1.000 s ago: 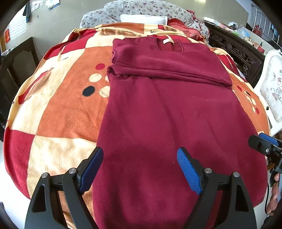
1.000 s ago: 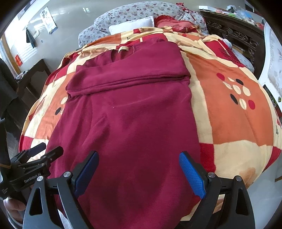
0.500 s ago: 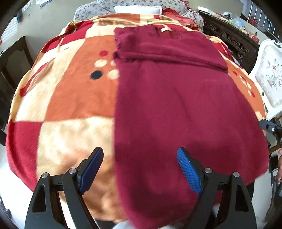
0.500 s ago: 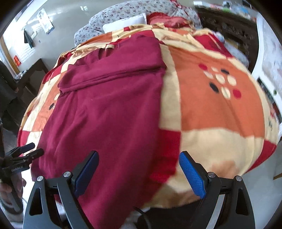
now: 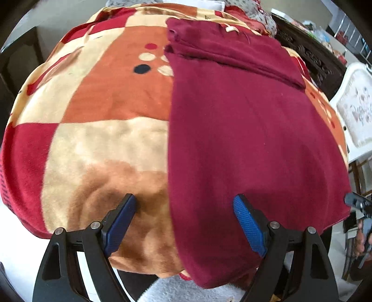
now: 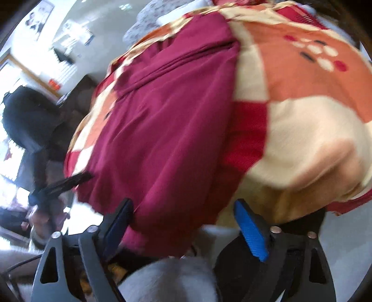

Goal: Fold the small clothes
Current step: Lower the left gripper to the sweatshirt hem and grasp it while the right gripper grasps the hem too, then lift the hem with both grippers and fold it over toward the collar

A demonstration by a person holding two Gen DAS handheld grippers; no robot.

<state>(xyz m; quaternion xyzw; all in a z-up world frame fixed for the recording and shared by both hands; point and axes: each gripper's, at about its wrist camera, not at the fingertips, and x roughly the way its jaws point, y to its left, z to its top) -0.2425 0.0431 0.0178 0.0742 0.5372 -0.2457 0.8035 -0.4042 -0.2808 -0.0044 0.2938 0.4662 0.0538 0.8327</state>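
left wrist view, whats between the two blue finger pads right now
In the left wrist view, the open left gripper straddles the maroon garment's left edge: patterned blanket fills the left part of the gap, maroon cloth the right.

Place: it was a home bedroom.
Bed: a wide bed took up most of both views, covered by a plush checked blanket (image 5: 97, 111) in orange, cream and red with dots.
Bedding: a floral-print pillow (image 5: 262, 14) lay at the far end.
Furniture: a dark carved wooden headboard or cabinet (image 5: 311, 58) stood beside the bed, next to a white upholstered chair (image 5: 355, 109) with an embroidered back.
Walls: pale walls carried papers or posters (image 6: 69, 32), blurred in the right wrist view.
Laundry: a maroon garment (image 5: 244, 130) lay spread on the blanket.
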